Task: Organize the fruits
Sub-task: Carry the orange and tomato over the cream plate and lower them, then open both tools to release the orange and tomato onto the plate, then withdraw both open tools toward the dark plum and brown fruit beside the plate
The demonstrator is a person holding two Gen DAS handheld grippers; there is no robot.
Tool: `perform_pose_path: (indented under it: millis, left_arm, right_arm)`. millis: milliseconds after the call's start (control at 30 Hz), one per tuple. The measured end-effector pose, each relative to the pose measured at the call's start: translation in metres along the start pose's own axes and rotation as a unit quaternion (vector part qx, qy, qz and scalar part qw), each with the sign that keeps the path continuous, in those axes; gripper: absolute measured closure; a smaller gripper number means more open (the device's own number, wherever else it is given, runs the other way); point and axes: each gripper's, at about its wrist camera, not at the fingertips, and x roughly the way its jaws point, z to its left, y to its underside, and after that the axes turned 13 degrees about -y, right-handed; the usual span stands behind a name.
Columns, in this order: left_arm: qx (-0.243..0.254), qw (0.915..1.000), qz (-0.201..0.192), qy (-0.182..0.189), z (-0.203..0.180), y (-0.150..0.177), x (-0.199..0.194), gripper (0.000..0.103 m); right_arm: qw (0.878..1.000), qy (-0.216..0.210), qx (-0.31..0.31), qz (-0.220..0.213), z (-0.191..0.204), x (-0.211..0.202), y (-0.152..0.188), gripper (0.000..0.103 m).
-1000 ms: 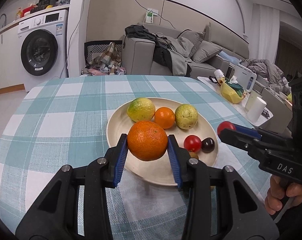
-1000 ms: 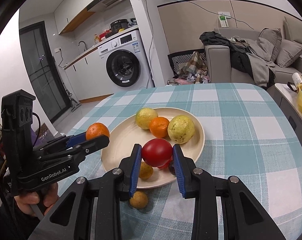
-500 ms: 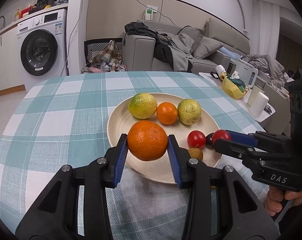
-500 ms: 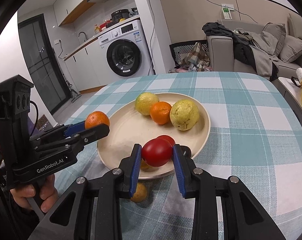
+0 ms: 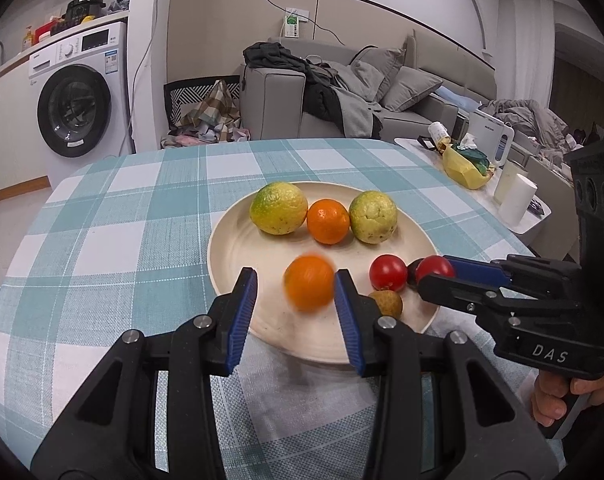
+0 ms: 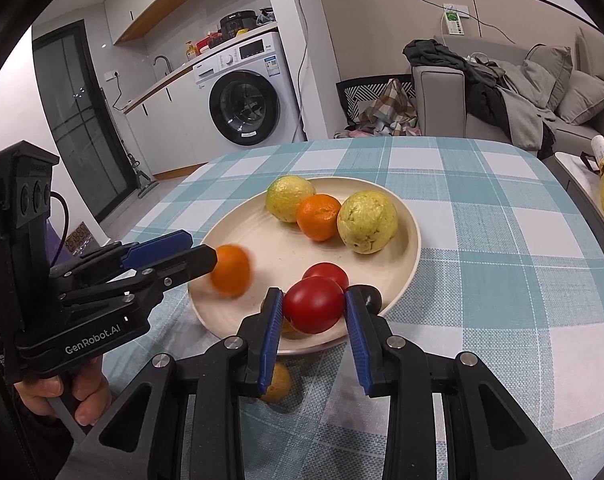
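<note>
Between the fingers of my left gripper [image 5: 296,292] the orange [image 5: 309,282] shows blurred, with a clear gap on its left side and its right side at or near the other pad, so I judge the jaws have opened and the fruit is dropping onto the plate [image 5: 238,240] just ahead. My right gripper [image 6: 313,314] is spread about as wide as the red tomato [image 6: 313,305] between its pads; whether it grips or has just let go I cannot tell, though the tomato sits low over the near rim of the plate. Beyond the left gripper lie a green-yellow lemon [image 5: 278,208], a smaller orange [image 5: 327,221] and a pale lemon [image 5: 373,217] in a row, and to its right a second tomato [image 5: 387,273] and a small brown fruit [image 5: 386,303]. Below the right gripper, on the checked table [image 6: 481,280] outside the plate, rests another small brown fruit [image 6: 277,382]. The step in hand looks like setting both fruits down on the plate. Next I would pull both grippers back clear of the rim, then go for that stray fruit on the table, coming in low and closing gently since it is small and may roll.
</note>
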Motion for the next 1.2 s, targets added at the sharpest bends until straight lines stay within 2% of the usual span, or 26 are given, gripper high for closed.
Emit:
perform_pose_path:
  millis: [133,400,433,500,567,633,767,800,1000,1200]
  left_arm:
    - [0.001,1.0000,-0.002,-0.003,-0.001,0.000,-0.001,0.066]
    - [-0.011,0.9999,0.008,-0.009,0.003,0.002,0.000,0.064]
    - [-0.012,0.9999,0.008,-0.009,0.003,0.002,-0.001,0.062]
    - [-0.014,0.9998,0.005,-0.012,0.004,0.002,-0.002,0.050]
    - [-0.017,0.9998,-0.003,-0.014,0.006,0.003,-0.005,0.045]
    - [-0.014,0.9997,-0.006,-0.017,0.006,0.003,-0.007,0.042]
    - [-0.011,0.9996,-0.007,-0.024,0.006,0.004,-0.008,0.028]
    - [-0.013,0.9996,-0.009,-0.025,0.007,0.004,-0.009,0.025]
    - [-0.013,0.9994,-0.013,-0.029,0.008,0.004,-0.013,0.022]
    - [-0.011,0.9993,-0.016,-0.031,0.008,0.005,-0.016,0.021]
  right_arm:
    - [1.000,0.003,0.005,0.000,-0.004,0.001,0.000,0.070]
    - [1.000,0.009,0.010,-0.010,-0.006,-0.003,0.000,0.051]
    - [1.000,0.010,0.012,-0.013,-0.007,-0.005,0.000,0.050]
    - [1.000,0.012,0.013,-0.015,-0.006,-0.005,0.000,0.044]
    - [1.000,0.015,0.009,-0.016,-0.005,-0.006,0.001,0.032]
    - [1.000,0.019,-0.001,-0.017,-0.002,-0.007,0.001,0.031]
    - [0.999,0.025,-0.013,-0.019,0.001,-0.008,0.001,0.017]
    - [0.999,0.026,-0.016,-0.020,0.002,-0.008,0.001,0.016]
    - [0.999,0.031,-0.021,-0.018,0.002,-0.010,0.002,0.012]
    - [0.999,0.036,-0.030,-0.016,0.006,-0.011,0.003,0.002]
